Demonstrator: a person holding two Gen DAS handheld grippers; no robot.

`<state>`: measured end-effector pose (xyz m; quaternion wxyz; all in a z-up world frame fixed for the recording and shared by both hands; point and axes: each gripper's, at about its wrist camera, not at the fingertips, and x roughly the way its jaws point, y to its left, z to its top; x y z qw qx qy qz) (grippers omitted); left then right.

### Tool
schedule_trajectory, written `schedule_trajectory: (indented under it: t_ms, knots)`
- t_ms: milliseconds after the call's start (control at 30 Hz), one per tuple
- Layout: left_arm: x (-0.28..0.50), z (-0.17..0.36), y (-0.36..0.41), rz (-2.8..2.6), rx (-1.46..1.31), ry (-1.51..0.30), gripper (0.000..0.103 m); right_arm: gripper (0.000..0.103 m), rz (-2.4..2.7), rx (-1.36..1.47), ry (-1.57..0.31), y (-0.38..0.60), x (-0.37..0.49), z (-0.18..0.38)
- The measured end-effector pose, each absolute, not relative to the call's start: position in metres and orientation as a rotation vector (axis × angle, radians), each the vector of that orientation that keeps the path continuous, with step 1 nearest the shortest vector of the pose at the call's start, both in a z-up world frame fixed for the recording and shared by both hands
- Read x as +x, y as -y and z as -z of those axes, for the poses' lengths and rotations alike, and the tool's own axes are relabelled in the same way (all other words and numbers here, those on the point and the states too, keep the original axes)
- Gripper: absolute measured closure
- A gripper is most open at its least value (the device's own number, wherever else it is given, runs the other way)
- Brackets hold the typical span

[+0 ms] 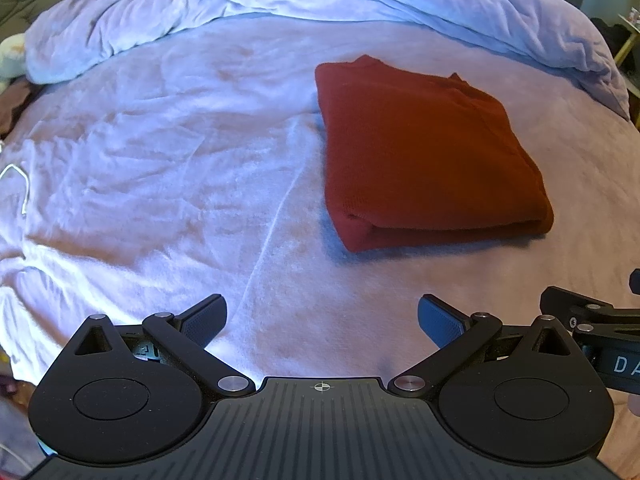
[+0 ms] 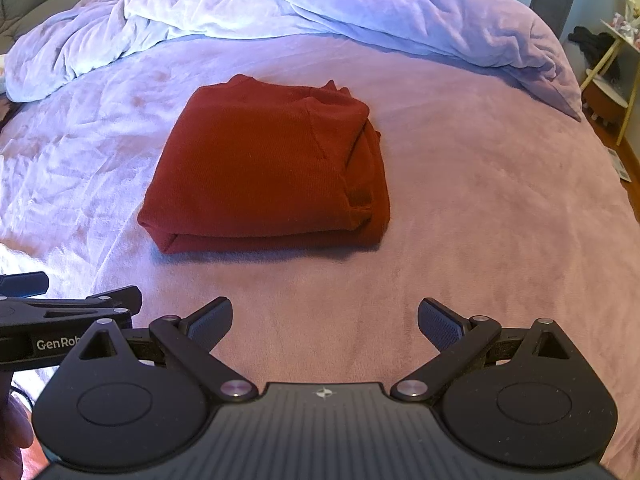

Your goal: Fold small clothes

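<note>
Evidently near done: red garment (image 2: 264,168) folded into a compact rectangle, lying on the pink bed cover (image 2: 480,240), ahead of both claws and well apart from them. Rumpled lilac duvet (image 2: 280,4) bunched along the far side of the bed, clear of the garment.

Left claw (image 1: 322,320) spread wide, nothing between its jaws. Right claw (image 2: 325,320) likewise wide and empty. Side by side, low over the cover, short of the garment's near folded edge.

Judged step: checking and tidying the finished fold, or letting it be. For a clean result:
- Look at the right side, seen best from the right wrist view, where the layers bulge and overlap unevenly.
- Press flat there with a closed or narrowed claw rather than pinching, to avoid dragging the top layer.
- Keep the other claw resting on the opposite corner so the stack stays square.
- Approach low and slow; soft bedding gives under pressure and could tilt the bundle.
</note>
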<state>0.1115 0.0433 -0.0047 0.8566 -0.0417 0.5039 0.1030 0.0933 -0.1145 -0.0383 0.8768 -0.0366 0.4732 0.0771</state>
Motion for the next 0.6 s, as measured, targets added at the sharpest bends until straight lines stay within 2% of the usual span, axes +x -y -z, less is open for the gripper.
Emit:
schedule_trajectory:
  t_ms: [600]
  knots:
    - [0.1137,0.0053,-0.0434,-0.215,-0.091,-1.067,0.000,0.004,-0.155,-0.078,-0.985,0.1147,0.0931,0.0361]
